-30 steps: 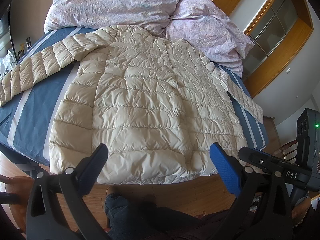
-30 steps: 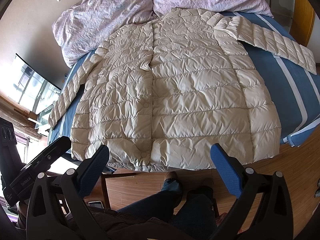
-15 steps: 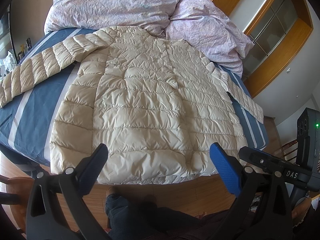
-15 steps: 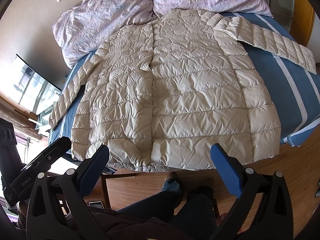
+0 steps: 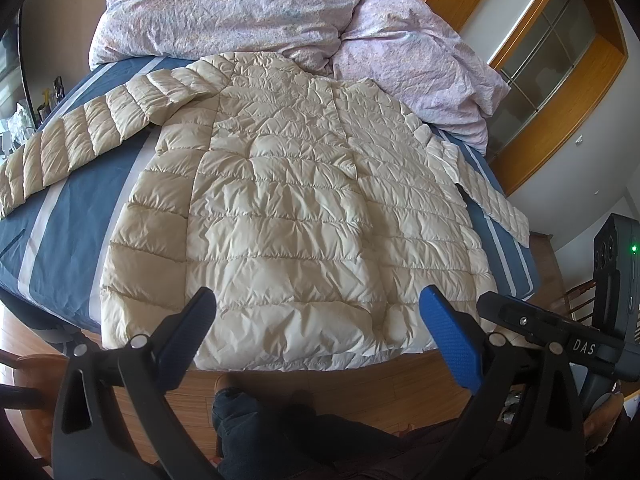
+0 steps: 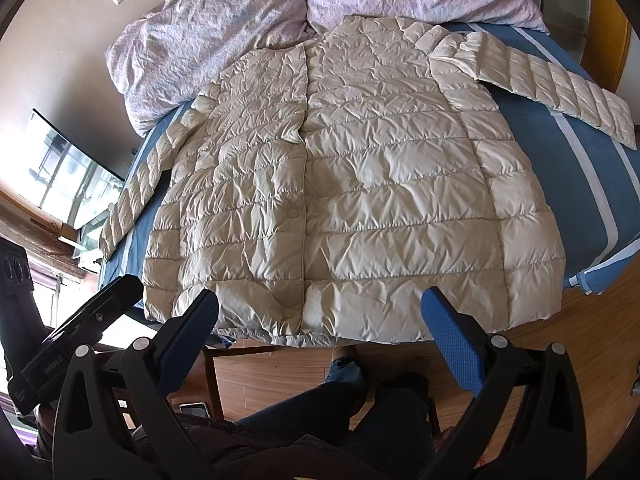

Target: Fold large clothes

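Note:
A cream quilted down jacket (image 5: pixel 288 216) lies flat and face up on the blue striped bed (image 5: pixel 72 200), with both sleeves spread out to the sides and its hem at the near edge. In the right wrist view the jacket (image 6: pixel 352 184) shows its snap placket down the middle. My left gripper (image 5: pixel 318 320) hangs open above the hem, holding nothing. My right gripper (image 6: pixel 320 320) is also open and empty, just short of the hem.
A crumpled lilac duvet (image 5: pixel 248 12) is heaped at the head of the bed. The wooden floor (image 6: pixel 560 344) and a person's legs (image 6: pixel 360 404) are below me. A wooden-framed glass door (image 5: pixel 560 64) stands to the right, and a window (image 6: pixel 64 176) to the left.

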### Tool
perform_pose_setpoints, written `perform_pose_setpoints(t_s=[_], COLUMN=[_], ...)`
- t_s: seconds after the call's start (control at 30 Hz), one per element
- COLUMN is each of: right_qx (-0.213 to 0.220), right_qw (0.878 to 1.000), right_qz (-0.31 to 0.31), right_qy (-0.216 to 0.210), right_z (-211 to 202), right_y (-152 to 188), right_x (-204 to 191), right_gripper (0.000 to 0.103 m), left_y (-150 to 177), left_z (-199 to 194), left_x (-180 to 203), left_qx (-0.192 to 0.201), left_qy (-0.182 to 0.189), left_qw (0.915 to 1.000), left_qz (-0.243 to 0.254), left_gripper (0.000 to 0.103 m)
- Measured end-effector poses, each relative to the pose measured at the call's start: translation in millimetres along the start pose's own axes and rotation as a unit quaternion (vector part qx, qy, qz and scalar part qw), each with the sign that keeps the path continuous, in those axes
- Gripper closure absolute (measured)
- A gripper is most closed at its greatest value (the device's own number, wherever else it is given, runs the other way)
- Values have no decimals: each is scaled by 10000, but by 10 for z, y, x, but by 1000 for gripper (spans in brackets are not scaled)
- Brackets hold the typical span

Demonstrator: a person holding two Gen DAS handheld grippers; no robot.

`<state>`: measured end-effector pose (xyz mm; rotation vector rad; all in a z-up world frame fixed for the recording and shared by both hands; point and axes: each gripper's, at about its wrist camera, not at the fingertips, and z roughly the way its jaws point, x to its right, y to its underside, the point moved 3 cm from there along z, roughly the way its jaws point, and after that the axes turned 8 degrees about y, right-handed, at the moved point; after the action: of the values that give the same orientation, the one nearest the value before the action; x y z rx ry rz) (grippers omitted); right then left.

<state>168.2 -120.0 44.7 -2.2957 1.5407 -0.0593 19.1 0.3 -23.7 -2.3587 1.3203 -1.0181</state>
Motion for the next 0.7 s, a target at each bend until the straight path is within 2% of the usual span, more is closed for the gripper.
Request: perform_pose_setpoints(t_s=[0.2, 0.37, 0.53, 0.7], right_qx=[-30, 97, 47, 49], right_qw=[10000, 9998, 9988, 9935], right_qz=[15, 125, 342, 861], right_qy=[-24, 111, 345, 746], right_z=[53, 114, 266, 376], right_y=[-11, -153, -413, -754], right_x=[-30, 87, 425, 1030], right_gripper=[1, 1, 1, 1], left_y=[-5, -152, -247, -397], left_z=[3, 107, 255, 422], left_x=[-13, -119, -98, -86], left_qx=[-14, -18, -41, -85], left_qy=[-23, -154, -383, -690], left_qw=[10000, 9999, 9992, 9976], left_qz=[-6, 0, 58, 67], left_gripper=[2, 2, 2, 2])
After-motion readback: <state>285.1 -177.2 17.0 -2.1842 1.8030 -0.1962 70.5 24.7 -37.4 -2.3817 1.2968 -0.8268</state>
